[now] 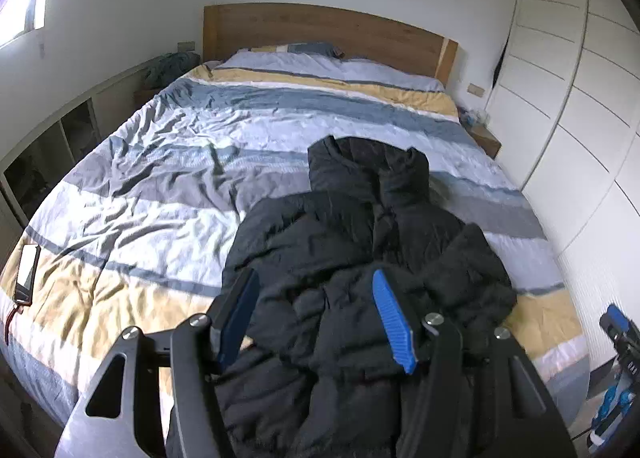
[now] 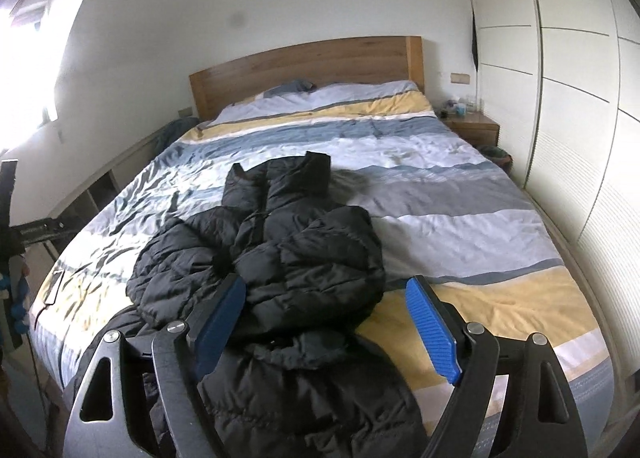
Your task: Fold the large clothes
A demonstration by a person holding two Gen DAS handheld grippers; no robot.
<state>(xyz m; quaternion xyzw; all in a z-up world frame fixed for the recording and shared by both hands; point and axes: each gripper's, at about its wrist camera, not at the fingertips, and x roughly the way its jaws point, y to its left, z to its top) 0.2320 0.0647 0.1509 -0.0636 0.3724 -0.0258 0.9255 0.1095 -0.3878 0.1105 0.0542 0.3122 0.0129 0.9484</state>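
The black puffer jacket [image 2: 280, 258] lies crumpled on the striped bed [image 2: 460, 193], near its foot; it looks bulky, soft, springy and slick-shelled, so hem corners or sleeve cuffs seem the surest holds. The left claw [image 1: 316, 314] and right claw [image 2: 332, 322] both hover above it, wide and empty. No brand or writing is legible.

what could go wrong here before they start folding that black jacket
1. The black puffer jacket lies crumpled, sleeves piled on the body, so a pinch may catch several layers and fold it crooked.
2. Its hem hangs off the foot of the bed; a pull could probably slide the slick fabric off.
3. Both the left tool and right tool are open above it, holding nothing. A phone lies near the bed's edge and could be swept off.
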